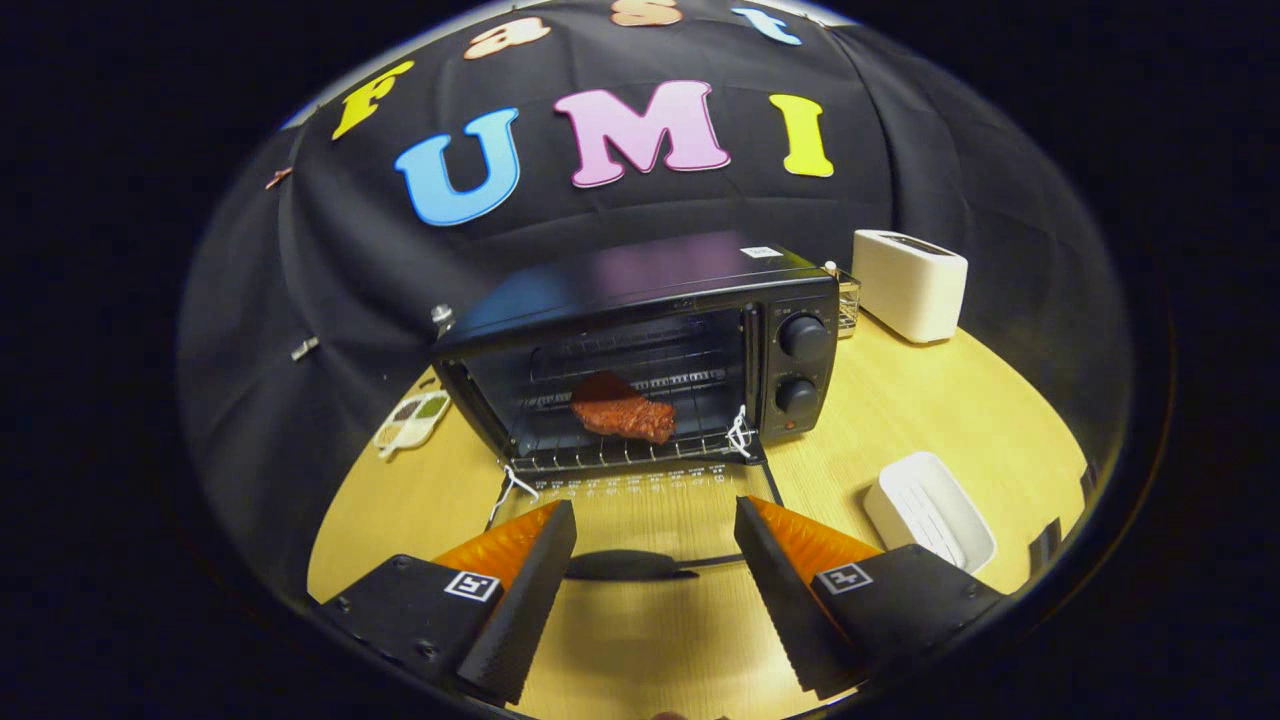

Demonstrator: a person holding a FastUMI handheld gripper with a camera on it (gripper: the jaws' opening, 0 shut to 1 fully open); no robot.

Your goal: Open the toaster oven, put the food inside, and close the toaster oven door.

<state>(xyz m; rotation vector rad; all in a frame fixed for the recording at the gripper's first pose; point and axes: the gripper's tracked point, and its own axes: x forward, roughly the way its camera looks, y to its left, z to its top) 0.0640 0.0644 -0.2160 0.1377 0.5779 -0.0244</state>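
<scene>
Gripper view: gripper (655,520) fingers wide apart, empty, door handle (630,566) between them, steak (623,408) inside toaster oven (690,300).

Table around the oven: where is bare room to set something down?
Bare wood lies between the oven and the white tray, up toward the toaster. The open door with its handle fills the middle, between the open, empty tongs.
</scene>
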